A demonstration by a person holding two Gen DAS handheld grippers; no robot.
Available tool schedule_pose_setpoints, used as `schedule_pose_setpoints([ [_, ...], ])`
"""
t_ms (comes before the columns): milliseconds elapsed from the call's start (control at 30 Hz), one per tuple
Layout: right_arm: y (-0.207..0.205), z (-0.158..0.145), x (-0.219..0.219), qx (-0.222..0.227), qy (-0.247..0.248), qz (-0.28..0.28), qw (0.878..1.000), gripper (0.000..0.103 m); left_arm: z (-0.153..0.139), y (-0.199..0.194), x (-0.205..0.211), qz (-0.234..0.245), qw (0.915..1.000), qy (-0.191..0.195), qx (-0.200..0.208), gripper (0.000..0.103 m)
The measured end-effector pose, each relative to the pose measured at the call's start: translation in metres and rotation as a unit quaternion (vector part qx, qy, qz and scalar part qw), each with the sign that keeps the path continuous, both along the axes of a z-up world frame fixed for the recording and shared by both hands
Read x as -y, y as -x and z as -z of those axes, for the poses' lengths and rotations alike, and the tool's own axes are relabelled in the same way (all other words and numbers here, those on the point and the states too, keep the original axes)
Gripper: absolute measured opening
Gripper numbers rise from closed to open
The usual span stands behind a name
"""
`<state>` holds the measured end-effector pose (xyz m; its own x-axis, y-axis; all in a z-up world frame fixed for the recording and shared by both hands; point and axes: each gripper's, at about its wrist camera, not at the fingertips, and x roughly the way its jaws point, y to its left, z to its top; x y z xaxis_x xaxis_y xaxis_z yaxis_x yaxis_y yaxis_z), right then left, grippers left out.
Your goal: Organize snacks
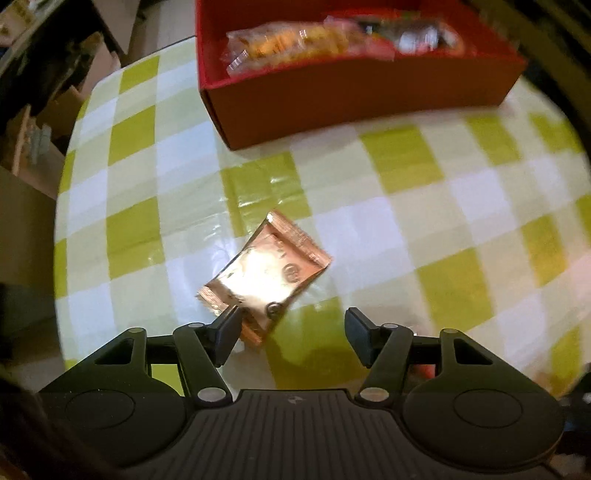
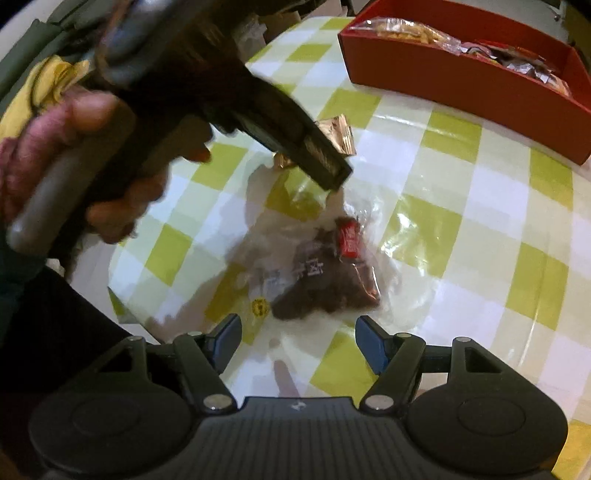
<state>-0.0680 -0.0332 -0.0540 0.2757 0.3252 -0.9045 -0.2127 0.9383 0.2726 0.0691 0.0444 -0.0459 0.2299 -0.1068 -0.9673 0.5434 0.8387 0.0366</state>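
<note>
From my left wrist camera, my left gripper (image 1: 291,332) sits low over a round table (image 1: 461,206) covered in a green, cream and white checked cloth under glossy clear plastic. Its jaws are spread apart and grasp nothing. A shiny copper-gold snack packet (image 1: 266,273) lies flat on the cloth just ahead; its near corner touches or slightly overlaps the left fingertip (image 1: 227,328). There is a small round stamped mark and a line of print on the foil, but glare washes the middle out and I cannot read either.

Beyond it stands a red box (image 1: 354,99), cut off at the top of the view. Inside are a clear bag of orange-yellow snacks (image 1: 291,44) and darker wrapped items (image 1: 413,35) — all blurred, no labels legible.

From my right wrist camera, my right gripper (image 2: 297,339) is likewise released, jaws wide, empty. Just ahead of it on the cloth lies a clear plastic bag holding something dark brown (image 2: 317,273), with a small red label and pale characters printed on it, plus a yellow round sticker near its left edge — motion blur keeps me from reading any of it.

To the upper left, the person's left hand (image 2: 62,162) grips the other tool, whose dark body hides most of the copper packet. The red box sits at the upper right, clipped by the frame.
</note>
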Motion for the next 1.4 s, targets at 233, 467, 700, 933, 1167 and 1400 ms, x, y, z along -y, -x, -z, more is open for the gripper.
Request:
schedule_pose_setpoints([
  [233, 0.004, 0.003, -0.004, -0.007, -0.011, -0.009, 1.0, 0.074, -0.015, -0.029, 0.002, -0.042, 0.9969, 0.017, 0.064, 0.087],
  [467, -0.004, 0.005, -0.001, -0.017, -0.024, -0.004, 1.0, 0.074, 0.016, -0.038, 0.011, -0.018, 0.9998, 0.007, 0.002, 0.084],
  [700, -0.009, 0.001, 0.005, -0.01, -0.023, 0.006, 1.0, 0.075, 0.008, -0.013, -0.005, -0.014, 0.9969, 0.052, -0.056, 0.084],
  [933, -0.005, 0.002, 0.015, -0.007, -0.014, 0.026, 1.0, 0.075, 0.002, -0.015, -0.005, -0.071, 0.9972, 0.017, -0.017, 0.078],
  [1167, -0.012, -0.001, 0.022, -0.002, -0.028, 0.066, 0.997, 0.075, 0.005, -0.013, 0.001, -0.099, 0.9948, -0.005, -0.023, 0.048],
  [1400, -0.009, 0.002, 0.005, -0.008, -0.017, 0.055, 0.998, 0.075, -0.002, 0.0, -0.025, -0.128, 0.9917, -0.011, -0.009, 0.047],
])
